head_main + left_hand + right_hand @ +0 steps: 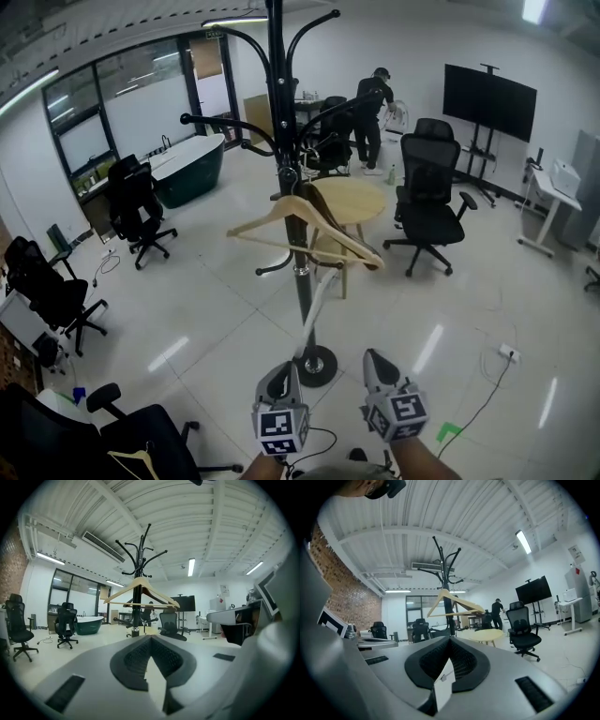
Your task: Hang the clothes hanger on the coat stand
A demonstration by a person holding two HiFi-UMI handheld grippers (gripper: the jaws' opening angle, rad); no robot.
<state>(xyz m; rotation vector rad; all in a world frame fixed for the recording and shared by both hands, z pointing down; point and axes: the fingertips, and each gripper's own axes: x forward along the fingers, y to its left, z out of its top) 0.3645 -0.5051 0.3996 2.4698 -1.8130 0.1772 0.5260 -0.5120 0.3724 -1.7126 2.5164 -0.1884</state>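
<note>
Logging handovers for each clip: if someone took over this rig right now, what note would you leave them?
Left tool: shut, empty.
Right tool: shut, empty.
Both are held low in front of the person, short of the coat stand and touching nothing.
The clothes hanger hangs on the coat stand close to the pole, roughly level.
Done: the hanger appears hung.
Left: probably nothing for this one. What looks like a second hanger lies on the black chair at the person's left, if more are wanted.
</note>
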